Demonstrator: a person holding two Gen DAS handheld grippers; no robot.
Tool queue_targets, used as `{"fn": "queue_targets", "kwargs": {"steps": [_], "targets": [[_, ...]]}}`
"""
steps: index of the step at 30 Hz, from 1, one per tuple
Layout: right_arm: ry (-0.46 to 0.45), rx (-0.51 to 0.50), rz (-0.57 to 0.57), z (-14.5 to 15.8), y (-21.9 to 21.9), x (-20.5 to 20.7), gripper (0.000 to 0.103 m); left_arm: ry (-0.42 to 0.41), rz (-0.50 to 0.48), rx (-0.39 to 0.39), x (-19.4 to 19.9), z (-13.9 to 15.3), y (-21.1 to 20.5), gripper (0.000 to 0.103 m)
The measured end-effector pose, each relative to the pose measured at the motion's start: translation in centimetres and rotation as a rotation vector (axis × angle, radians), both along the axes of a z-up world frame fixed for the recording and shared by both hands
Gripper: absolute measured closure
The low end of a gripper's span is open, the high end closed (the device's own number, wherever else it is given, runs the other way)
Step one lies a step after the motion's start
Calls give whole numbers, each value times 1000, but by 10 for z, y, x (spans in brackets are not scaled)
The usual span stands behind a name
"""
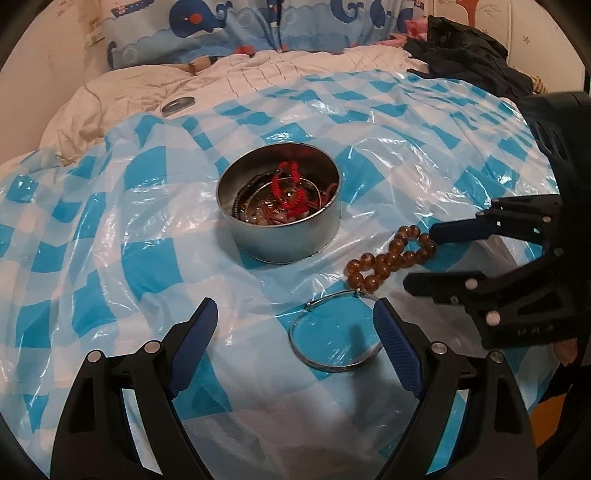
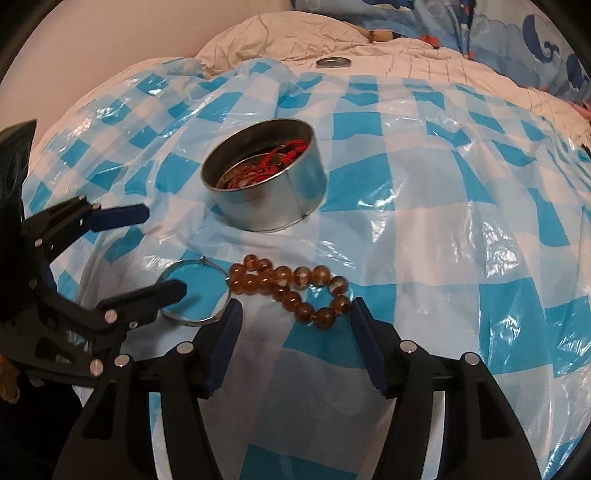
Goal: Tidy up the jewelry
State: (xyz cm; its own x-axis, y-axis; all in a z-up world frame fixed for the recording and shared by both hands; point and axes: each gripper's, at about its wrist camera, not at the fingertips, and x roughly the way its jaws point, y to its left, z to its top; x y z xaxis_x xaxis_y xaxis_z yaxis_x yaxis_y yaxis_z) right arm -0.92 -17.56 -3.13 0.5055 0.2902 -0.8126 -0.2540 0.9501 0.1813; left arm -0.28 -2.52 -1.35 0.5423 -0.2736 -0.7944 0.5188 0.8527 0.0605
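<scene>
A round metal tin (image 1: 282, 236) holding red cord and other jewelry stands on a blue-and-white checked plastic sheet (image 1: 110, 229); it also shows in the right wrist view (image 2: 280, 206). An amber bead bracelet (image 1: 391, 258) (image 2: 291, 288) lies to its right. A thin silver bangle (image 1: 334, 363) (image 2: 195, 319) lies nearer. My left gripper (image 1: 295, 314) (image 2: 162, 251) is open, its right finger beside the bangle. My right gripper (image 2: 293, 306) (image 1: 421, 258) is open, its fingers on either side of the beads' near end.
The sheet covers a white quilt (image 1: 147, 85). The tin's lid (image 1: 178, 104) (image 2: 333, 62) lies on the quilt behind. A whale-print pillow (image 1: 240, 26) is at the back and dark clothing (image 1: 469, 51) at the back right.
</scene>
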Motion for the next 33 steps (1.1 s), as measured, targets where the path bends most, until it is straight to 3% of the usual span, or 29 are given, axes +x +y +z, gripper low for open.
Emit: {"fn": "queue_targets", "kwargs": {"steps": [5,10,12,14,16,17,31,33], "targets": [[-13,35,-68,1,-15,6,41,-2,6,14,2,-3,-1,21],[-19,-47,-21,-6,0,9,42,2,-1,14,5,-5,-3,21],[-20,-58,8,-7,5,7,55,1,-12,11,4,-5,-5,21],[-20,-62,18,-5,7,5,79,1,-19,21,4,-6,-7,21],[-20,-38,22,-1,4,4,80,8,-22,28,4,-8,-9,20],[-23,-32,24,1,3,2,91,12,-23,35,4,-10,-10,20],[-28,-25,57,14,4,-6,91,35,6,53,12,-18,-4,20],[-9,-28,53,10,4,-3,85,39,7,53,13,-19,-4,20]]}}
